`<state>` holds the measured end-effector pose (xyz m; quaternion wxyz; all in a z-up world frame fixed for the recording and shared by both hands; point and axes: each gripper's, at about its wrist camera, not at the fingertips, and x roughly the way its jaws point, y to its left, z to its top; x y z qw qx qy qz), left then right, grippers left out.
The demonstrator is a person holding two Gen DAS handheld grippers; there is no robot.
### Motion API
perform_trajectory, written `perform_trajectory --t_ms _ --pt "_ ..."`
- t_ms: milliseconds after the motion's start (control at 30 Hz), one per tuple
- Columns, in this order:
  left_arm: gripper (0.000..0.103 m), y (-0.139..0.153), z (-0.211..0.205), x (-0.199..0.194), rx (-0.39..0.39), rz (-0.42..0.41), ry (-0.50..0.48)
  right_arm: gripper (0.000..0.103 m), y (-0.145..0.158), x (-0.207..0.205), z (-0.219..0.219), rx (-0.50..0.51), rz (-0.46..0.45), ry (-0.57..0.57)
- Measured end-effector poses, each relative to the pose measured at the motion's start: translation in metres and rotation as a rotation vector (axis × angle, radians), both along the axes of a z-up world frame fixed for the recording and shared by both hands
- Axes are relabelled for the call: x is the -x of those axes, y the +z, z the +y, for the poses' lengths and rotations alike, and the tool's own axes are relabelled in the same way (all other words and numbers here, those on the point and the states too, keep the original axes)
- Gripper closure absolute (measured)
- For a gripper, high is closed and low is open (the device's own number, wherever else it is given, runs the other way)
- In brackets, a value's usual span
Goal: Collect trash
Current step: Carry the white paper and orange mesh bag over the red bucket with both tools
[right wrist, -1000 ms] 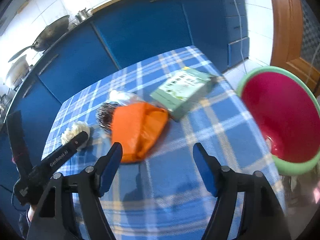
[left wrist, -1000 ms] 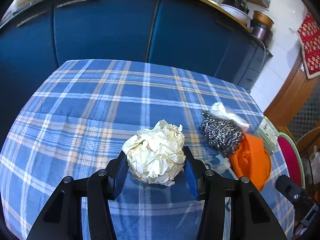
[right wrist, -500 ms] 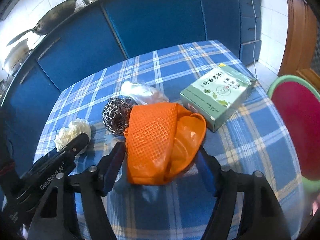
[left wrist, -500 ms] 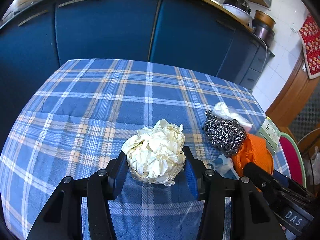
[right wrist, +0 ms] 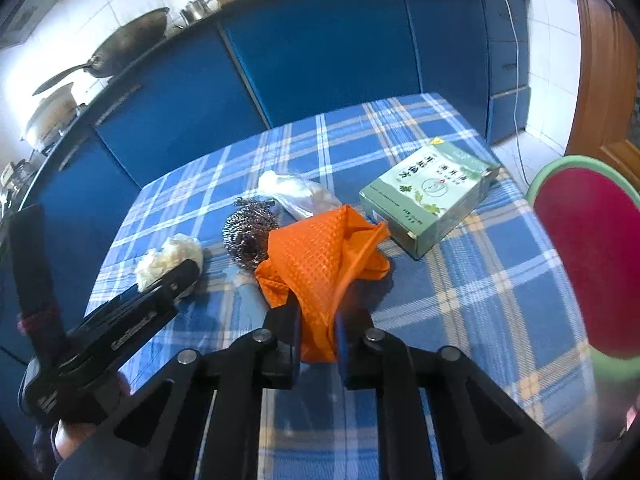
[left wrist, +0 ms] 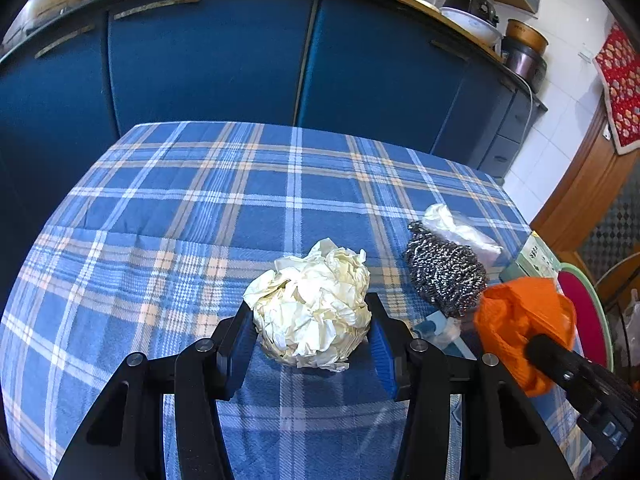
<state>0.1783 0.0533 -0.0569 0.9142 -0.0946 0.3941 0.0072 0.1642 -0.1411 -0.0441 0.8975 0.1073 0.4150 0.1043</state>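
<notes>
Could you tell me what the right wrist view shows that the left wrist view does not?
Only the right wrist view shows the wok, the green box's whole printed top, and the right tool, whose jaws have just been closing, clamped on the orange bag. Only the left wrist view shows the red cloth on the wall and the left tool pressing both sides of the paper ball. Both share the scourer, the plaid tablecloth and the red basin.
</notes>
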Motion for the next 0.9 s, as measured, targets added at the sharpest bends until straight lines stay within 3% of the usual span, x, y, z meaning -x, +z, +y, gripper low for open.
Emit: perform_trajectory --t_ms 433,900 --pt "0.05 0.028 -0.029 0.018 -0.018 -0.028 -0.067 0.088 0.026 0.044 -0.045 -0.028 -0.078 -0.027" --pt "0.05 0.066 -0.102 0.037 -0.025 -0.078 -0.221 0.088 0.043 0.073 -0.111 -0.079 -0.135 -0.132"
